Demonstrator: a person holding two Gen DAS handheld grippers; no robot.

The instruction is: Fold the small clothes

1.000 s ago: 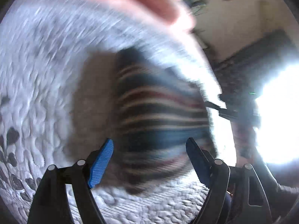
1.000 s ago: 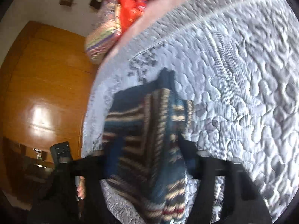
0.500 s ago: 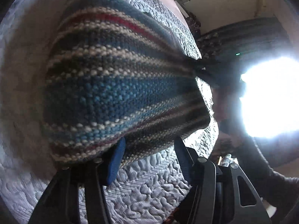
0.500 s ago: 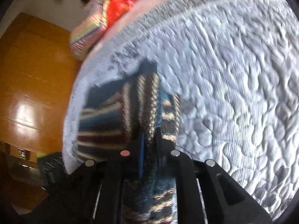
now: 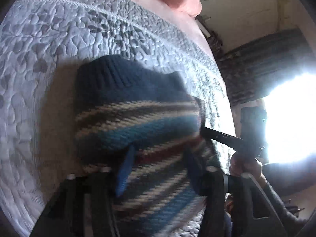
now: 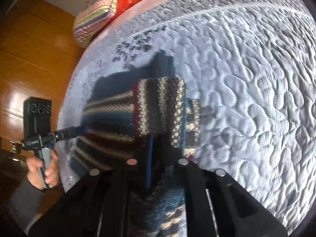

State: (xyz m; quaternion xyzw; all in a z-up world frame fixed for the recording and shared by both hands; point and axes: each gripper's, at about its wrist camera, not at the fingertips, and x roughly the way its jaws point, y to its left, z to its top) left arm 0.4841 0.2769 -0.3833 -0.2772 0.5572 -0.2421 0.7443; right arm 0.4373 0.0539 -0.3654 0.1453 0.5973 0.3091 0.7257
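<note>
The striped knit sweater (image 6: 126, 118), soft, thick and limp, is held above the quilted bed (image 6: 246, 79), pinched by both the left gripper (image 5: 156, 165) and right gripper (image 6: 158, 152); doubled edges are best gripped

Bare quilted bedspread (image 6: 246, 79) lies open right of the striped sweater (image 6: 122, 118); pillows (image 6: 110, 9) block the far edge

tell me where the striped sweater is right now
The sweater lies on the grey quilt near its edge, pinched by both tongs: left at its side, right at its near edge.
</note>
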